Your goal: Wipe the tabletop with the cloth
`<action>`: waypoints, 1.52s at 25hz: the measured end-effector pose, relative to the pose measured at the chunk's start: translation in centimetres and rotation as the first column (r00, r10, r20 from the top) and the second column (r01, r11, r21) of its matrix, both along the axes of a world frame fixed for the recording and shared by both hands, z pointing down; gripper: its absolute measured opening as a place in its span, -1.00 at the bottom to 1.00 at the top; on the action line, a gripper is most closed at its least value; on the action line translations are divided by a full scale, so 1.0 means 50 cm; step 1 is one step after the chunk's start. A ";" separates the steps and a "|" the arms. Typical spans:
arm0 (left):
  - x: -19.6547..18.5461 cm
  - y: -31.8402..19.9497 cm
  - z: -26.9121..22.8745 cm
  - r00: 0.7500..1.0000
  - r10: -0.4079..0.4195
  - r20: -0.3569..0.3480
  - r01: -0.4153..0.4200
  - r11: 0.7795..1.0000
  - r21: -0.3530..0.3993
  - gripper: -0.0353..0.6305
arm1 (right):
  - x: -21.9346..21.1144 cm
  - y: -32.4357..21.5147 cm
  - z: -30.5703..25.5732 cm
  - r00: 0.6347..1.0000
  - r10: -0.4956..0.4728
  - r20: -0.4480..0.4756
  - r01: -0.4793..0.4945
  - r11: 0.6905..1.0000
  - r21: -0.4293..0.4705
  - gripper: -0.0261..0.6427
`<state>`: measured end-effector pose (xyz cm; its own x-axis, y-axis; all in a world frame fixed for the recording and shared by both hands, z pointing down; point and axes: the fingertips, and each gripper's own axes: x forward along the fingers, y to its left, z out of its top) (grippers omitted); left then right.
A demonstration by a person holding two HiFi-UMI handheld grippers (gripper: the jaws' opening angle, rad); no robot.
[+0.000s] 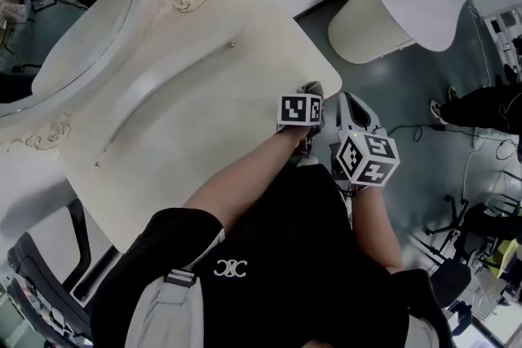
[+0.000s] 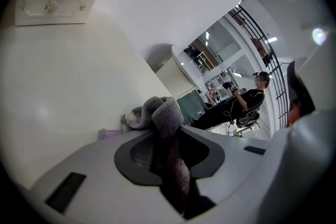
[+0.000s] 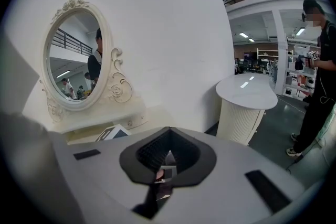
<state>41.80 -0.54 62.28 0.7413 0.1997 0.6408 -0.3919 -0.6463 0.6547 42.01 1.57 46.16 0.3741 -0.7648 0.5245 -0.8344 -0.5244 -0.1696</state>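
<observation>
My left claw is clamped on the grey cloth. One fold runs down between the two jaws. The rest bunches up past the tips and seems to rest on the cream counter. From my head view, the bundle sits at the counter's rim, well apart from the oval mirror and off to its right.

My right claw has its jaws drawn together with nothing between them. It hangs just beside the left one, past the counter's edge and farther from the mirror, over the grey floor.

At the foot of the mirror is a small drawer box with glinting knobs. Its fronts are closed, so I cannot tell what is inside.

Well to the right of the mirror, off the counter, a white ribbed stand with a flat round top stands on the floor.

Farther from the mirror again, a person in black stands on the floor.
</observation>
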 end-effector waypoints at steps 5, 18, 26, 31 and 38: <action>0.035 0.000 -0.002 1.000 -0.007 -0.005 0.007 1.000 0.001 -0.60 | 0.044 -0.008 0.008 1.000 -0.018 0.005 0.018 1.000 0.015 -0.89; 0.187 -0.046 0.001 0.997 -0.069 0.017 0.067 0.993 0.102 -0.60 | 0.245 -0.052 -0.003 0.988 -0.157 0.012 0.156 0.985 0.071 -0.89; 0.209 -0.161 0.001 0.979 -0.197 0.043 0.186 0.964 0.192 -0.60 | 0.302 -0.133 0.017 0.945 -0.321 0.056 0.313 0.942 0.117 -0.89; 0.200 -0.267 0.002 0.962 -0.262 0.077 0.227 0.925 0.305 -0.60 | 0.325 -0.174 0.023 0.919 -0.388 0.071 0.378 0.918 0.117 -0.89; 0.200 -0.387 0.001 0.951 -0.157 0.265 -0.023 0.821 0.570 -0.60 | 0.363 -0.197 0.030 0.896 -0.435 0.089 0.423 0.898 0.125 -0.89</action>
<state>51.81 -19.88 62.33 0.5038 -0.3039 0.8086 -0.5592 -0.8282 0.0371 60.15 -8.28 47.67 -0.0583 -0.8881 0.4560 -0.9469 -0.0954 -0.3070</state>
